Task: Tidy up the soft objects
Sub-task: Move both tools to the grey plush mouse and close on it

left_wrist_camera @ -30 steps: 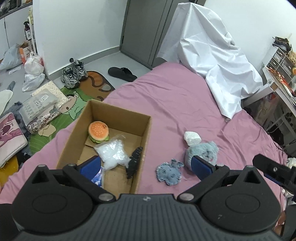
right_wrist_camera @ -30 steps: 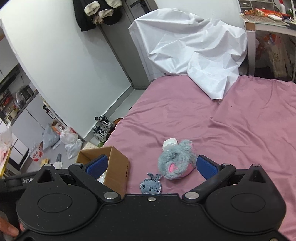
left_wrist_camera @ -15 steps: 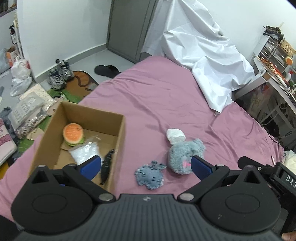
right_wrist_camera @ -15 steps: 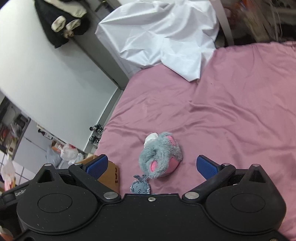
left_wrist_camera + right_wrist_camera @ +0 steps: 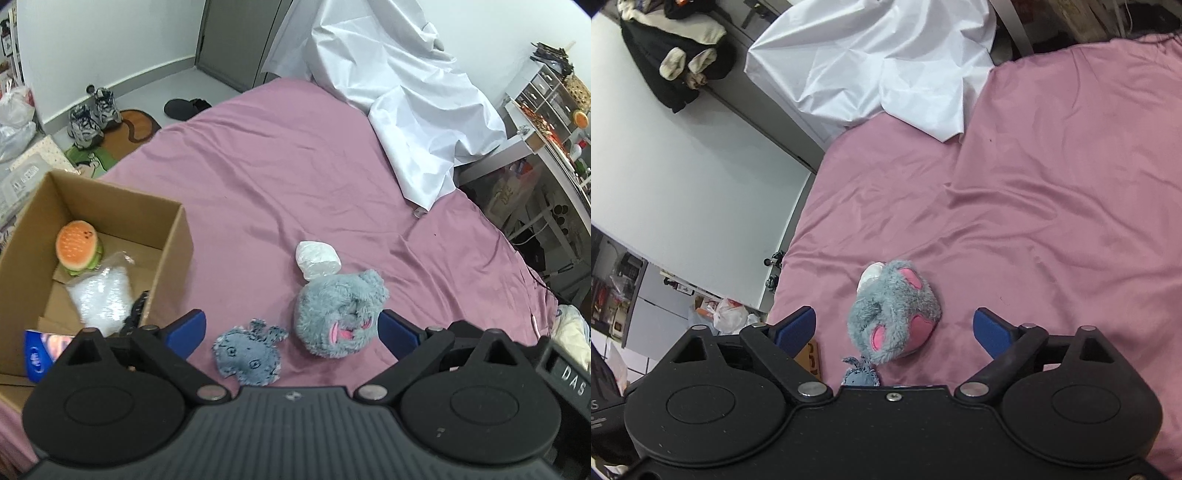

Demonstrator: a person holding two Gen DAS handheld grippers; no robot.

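Box (image 5: 92, 236) now leftward, corner cropped

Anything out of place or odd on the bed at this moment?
Three soft items lie loose on the pink bedsheet, outside the cardboard box: a fluffy grey-and-pink plush, a small flat blue plush beside it, and a white wrapped bundle touching the big plush. Nothing looks damaged or spilled.
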